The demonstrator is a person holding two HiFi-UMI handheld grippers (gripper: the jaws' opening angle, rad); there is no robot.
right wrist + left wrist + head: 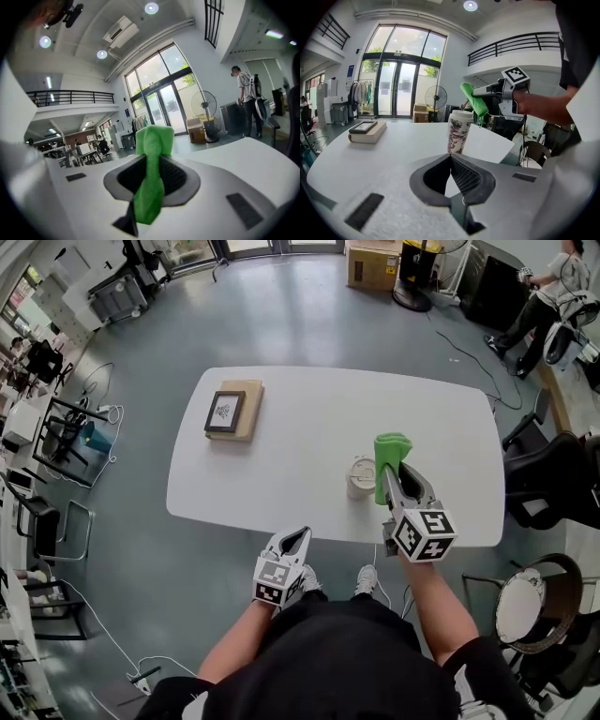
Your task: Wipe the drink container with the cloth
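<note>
On the white table [300, 418], toward its near edge and right of centre, the lidded drink container [361, 477] is stood upright. The green cloth [392, 448] is pinched between the jaws of the right gripper [394, 472] — a folded strip is clamped lengthwise, with its end projecting past the tips. The cloth is held just beside the container's right side; contact cannot be confirmed. The left gripper [297, 538] is positioned off the near table edge, jaws pressed together with nothing between them. A framed picture [225, 412] is laid on a book [255, 413] at the far left — well apart from the container.
</note>
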